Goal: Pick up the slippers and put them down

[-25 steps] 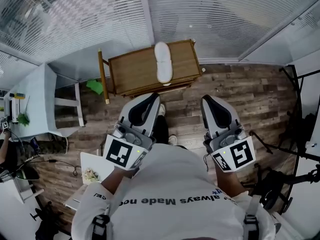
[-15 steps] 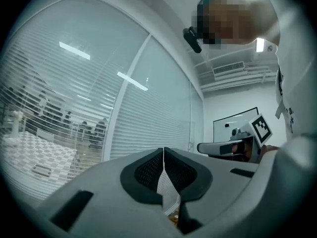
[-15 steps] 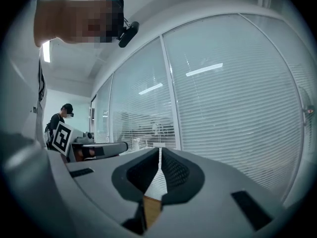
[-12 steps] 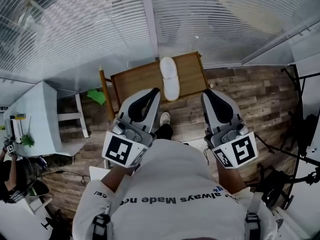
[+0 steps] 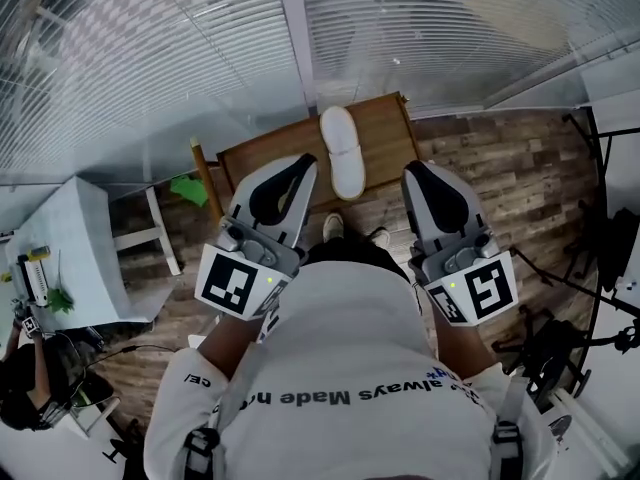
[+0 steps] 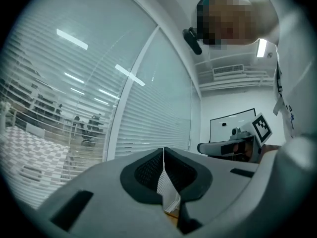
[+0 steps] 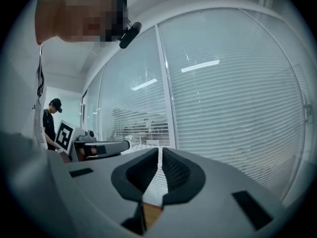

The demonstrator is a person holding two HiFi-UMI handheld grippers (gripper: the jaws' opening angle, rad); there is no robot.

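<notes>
A white slipper (image 5: 343,153) lies lengthwise on a low wooden table (image 5: 275,153) by the glass wall. My left gripper (image 5: 303,163) is held level over the table's near edge, just left of the slipper, jaws shut and empty. My right gripper (image 5: 411,173) hovers to the right of the slipper near the table's right corner, also shut with nothing in it. In the left gripper view the left gripper (image 6: 163,151) has its pads pressed together, and the right gripper (image 6: 230,146) shows beside it. In the right gripper view the right gripper (image 7: 160,151) is shut too, and only a strip of table wood (image 7: 151,214) shows under it.
Glass walls with blinds (image 5: 180,48) rise right behind the table. A white side table (image 5: 70,238) and a green object (image 5: 190,188) sit to the left. Black stands (image 5: 560,298) crowd the wood floor at right. A person in a cap (image 7: 49,125) stands far left.
Both grippers have moved forward toward the wooden table and now reach its near edge on either side of the slipper. Their jaws stayed shut.
</notes>
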